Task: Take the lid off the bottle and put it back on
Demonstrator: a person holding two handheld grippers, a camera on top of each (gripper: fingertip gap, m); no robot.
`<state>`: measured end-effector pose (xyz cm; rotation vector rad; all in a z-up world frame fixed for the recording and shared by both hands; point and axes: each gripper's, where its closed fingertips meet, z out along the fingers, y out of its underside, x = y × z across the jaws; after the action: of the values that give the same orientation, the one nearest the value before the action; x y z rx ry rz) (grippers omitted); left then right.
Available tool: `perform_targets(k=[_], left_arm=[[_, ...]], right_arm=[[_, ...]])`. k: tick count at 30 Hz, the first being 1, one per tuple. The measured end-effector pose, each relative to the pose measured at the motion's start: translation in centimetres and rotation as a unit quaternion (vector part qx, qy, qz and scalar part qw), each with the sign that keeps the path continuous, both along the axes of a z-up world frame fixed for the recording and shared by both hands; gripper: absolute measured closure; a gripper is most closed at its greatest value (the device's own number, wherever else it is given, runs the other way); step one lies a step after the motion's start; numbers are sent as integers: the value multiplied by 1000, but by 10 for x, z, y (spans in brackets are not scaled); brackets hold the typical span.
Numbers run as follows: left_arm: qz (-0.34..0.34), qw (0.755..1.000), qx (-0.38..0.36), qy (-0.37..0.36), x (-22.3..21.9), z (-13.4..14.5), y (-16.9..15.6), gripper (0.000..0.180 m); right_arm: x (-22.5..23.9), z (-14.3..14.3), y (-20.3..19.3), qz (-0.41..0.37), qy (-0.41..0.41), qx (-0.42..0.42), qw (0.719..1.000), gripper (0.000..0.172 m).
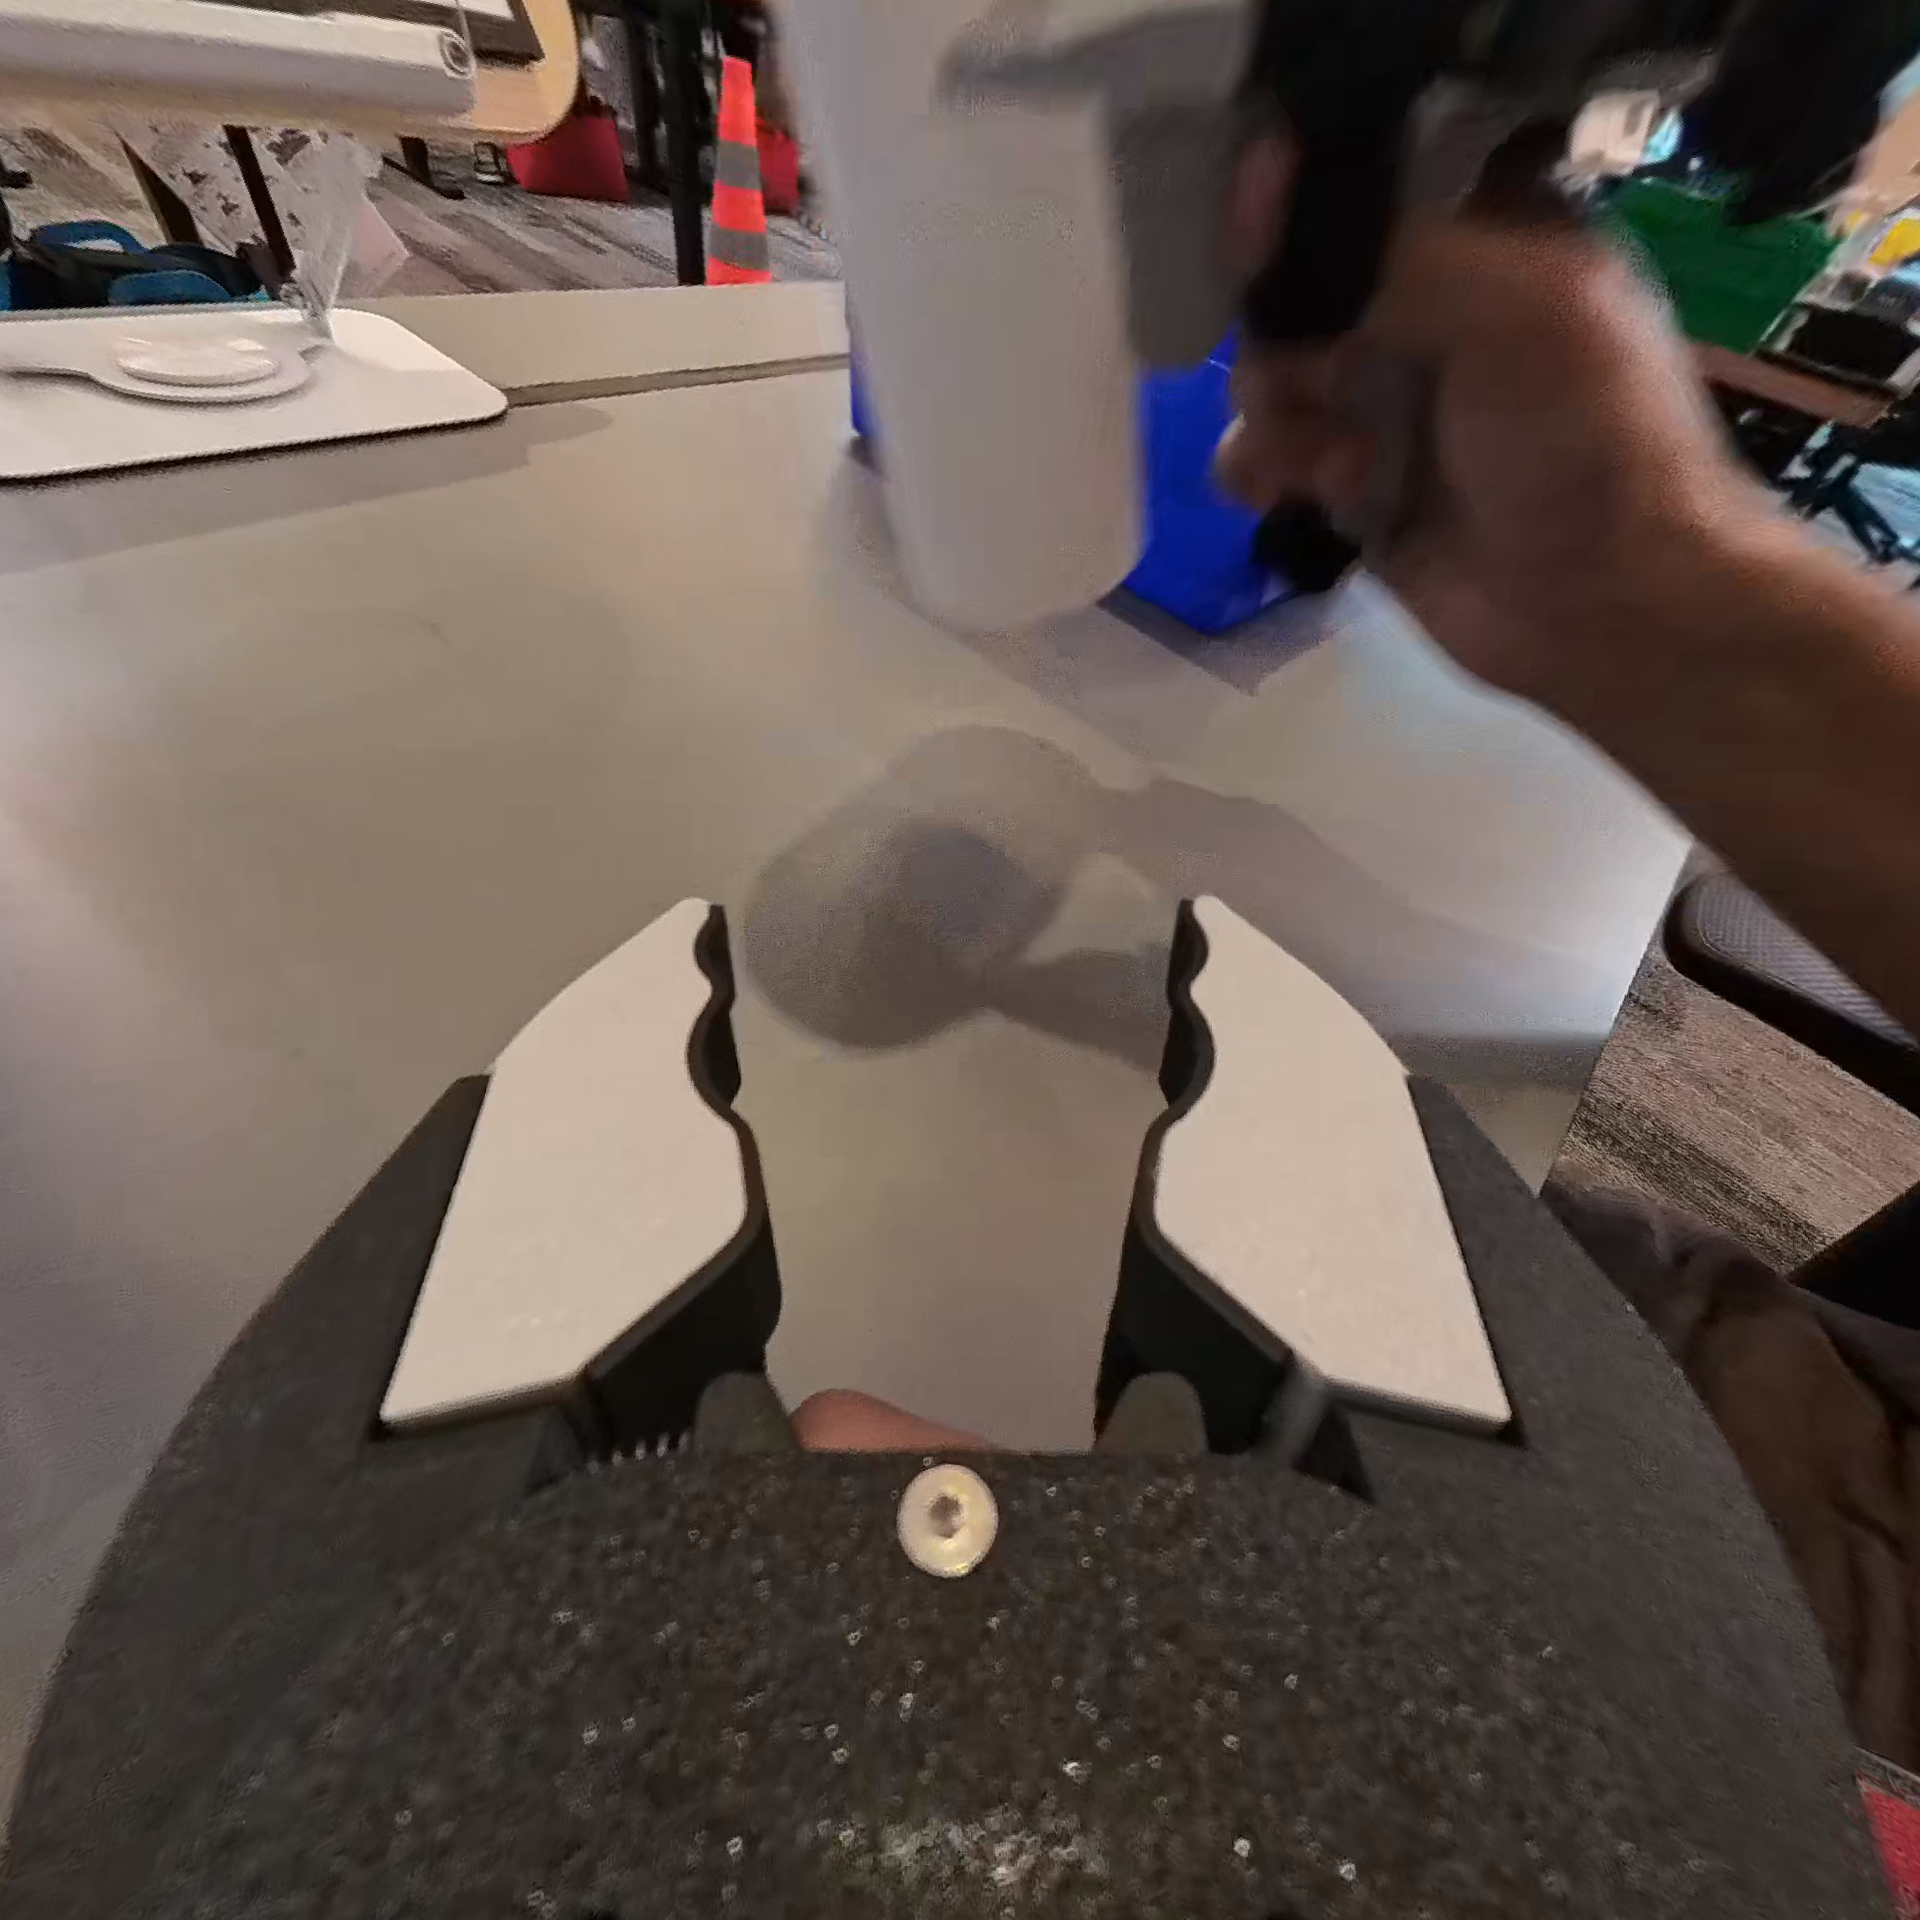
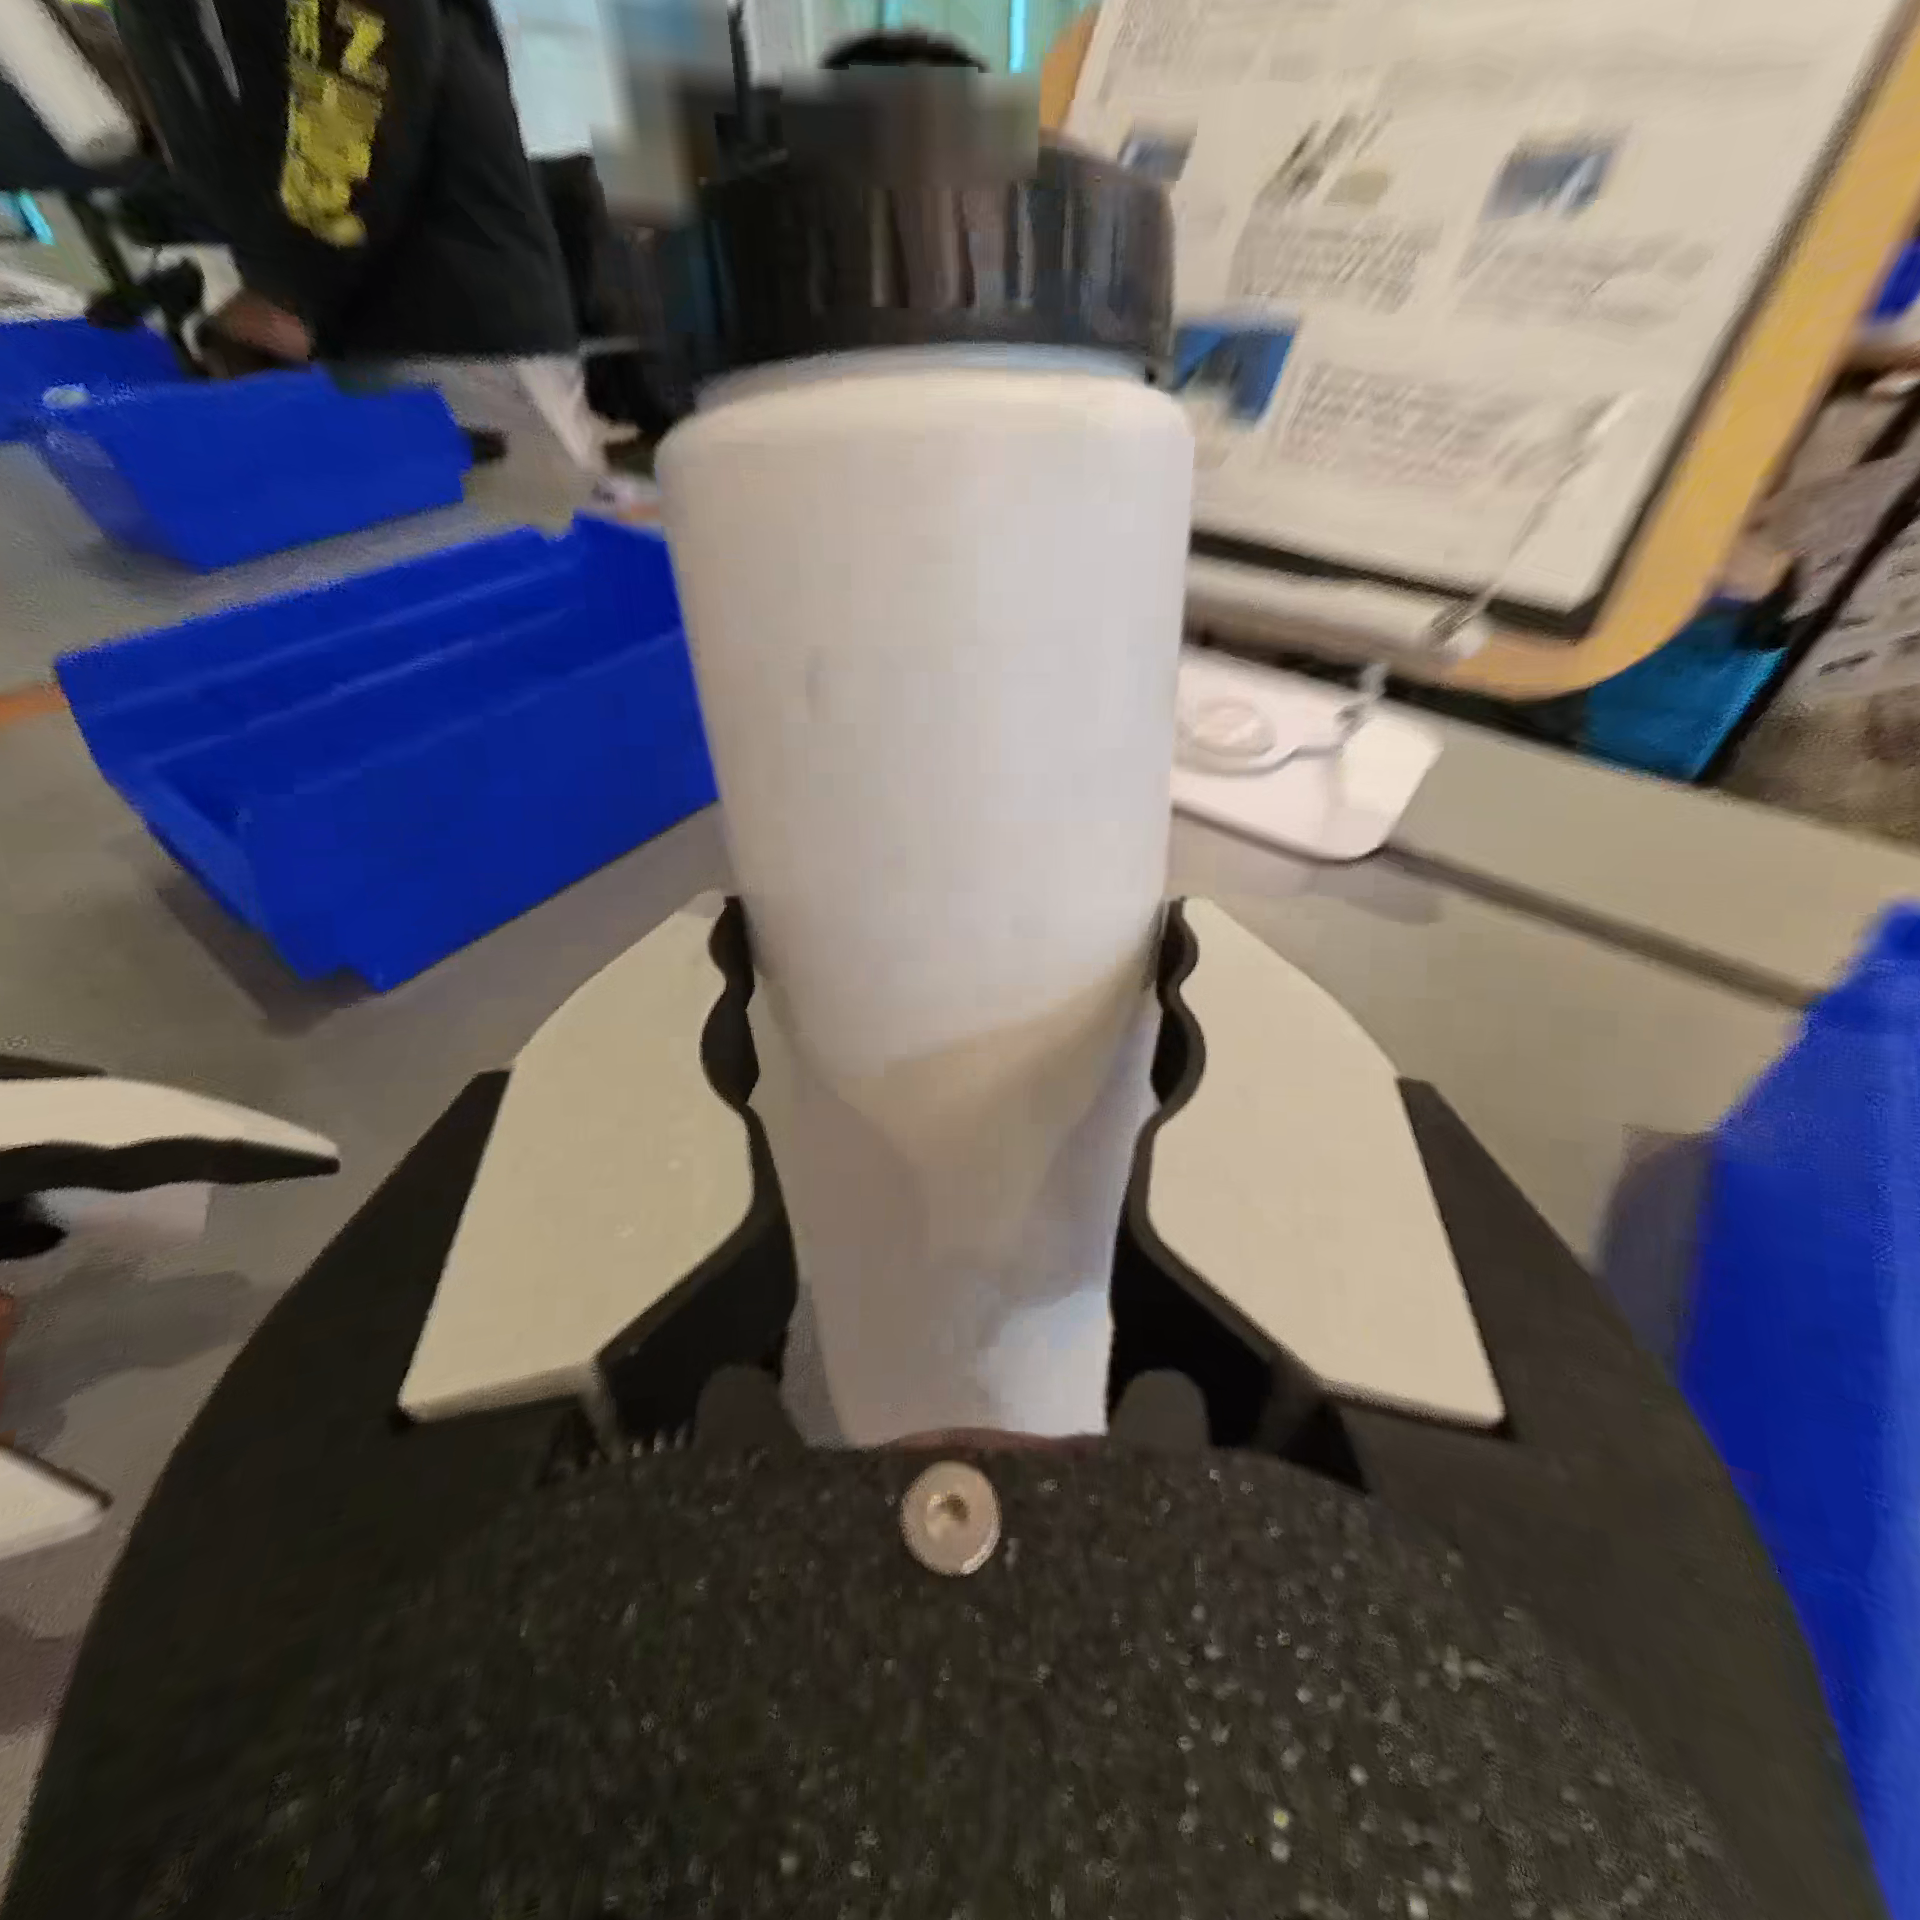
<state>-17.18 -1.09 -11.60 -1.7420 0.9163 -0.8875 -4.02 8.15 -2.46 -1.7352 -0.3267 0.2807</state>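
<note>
Bottle (image 2: 925, 727) upright in the right tool (image 2: 951, 997), pads pressing its white body, black lid (image 2: 935, 260) up top; left tool (image 1: 951, 987) wide, bare, lower-left.

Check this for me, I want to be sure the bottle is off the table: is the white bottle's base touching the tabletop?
Apart. In the left wrist view the white bottle hangs above the table, bare surface and its shadow below its base.

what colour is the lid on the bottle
Black, with a ribbed side; the lid sits on the white bottle, clearest in the right wrist view.
</note>
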Motion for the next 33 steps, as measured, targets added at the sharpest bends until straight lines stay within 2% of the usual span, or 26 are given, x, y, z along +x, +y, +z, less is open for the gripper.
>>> perform_targets(k=[3,5,7,8,11,14,17,20,22,24,25,26,27,29,30,31,33], left_arm=[[1,1000,-7,2,-1,-2,1,102],[1,1000,-11,10,0,-6,1,103],[-7,1000,-10,15,3,-8,-2,103],[-11,1000,-9,19,5,-8,-4,103],[-24,999,1,34,12,-12,-9,103],[-37,998,11,55,18,-17,-14,102],[-42,997,26,65,20,-18,-18,102],[-46,996,31,66,19,-18,-22,102],[-46,997,30,63,17,-17,-22,102],[-45,997,26,59,14,-16,-22,101],[-43,997,23,56,12,-15,-21,101],[-40,998,20,52,9,-13,-21,100],[-38,998,18,49,6,-9,-21,99],[-22,999,23,41,-6,1,-17,98],[-9,999,27,35,-14,8,-14,98],[4,999,28,25,-22,17,-12,97],[34,999,15,-6,-43,35,-8,97]], right_arm=[[58,77,-26,-52,1,55,997,97],[109,118,-39,-110,-21,67,991,97],[159,137,-40,-155,-32,28,987,97],[181,134,-34,-168,-41,-17,985,97],[237,86,-8,-201,-57,-172,963,97],[262,-1,15,-214,-13,-323,922,97],[256,-84,29,-189,79,-422,883,97],[253,-129,38,-197,113,-460,858,97],[249,-136,43,-198,145,-462,852,97],[245,-127,43,-179,162,-460,855,100],[247,-112,43,-173,165,-444,863,95],[251,-85,42,-169,178,-402,882,91],[253,-49,37,-162,184,-348,905,93],[252,23,9,-161,141,-225,950,97],[250,46,-12,-176,105,-173,963,99],[243,59,-34,-183,74,-129,972,98],[215,50,-78,-169,23,-71,983,96]])
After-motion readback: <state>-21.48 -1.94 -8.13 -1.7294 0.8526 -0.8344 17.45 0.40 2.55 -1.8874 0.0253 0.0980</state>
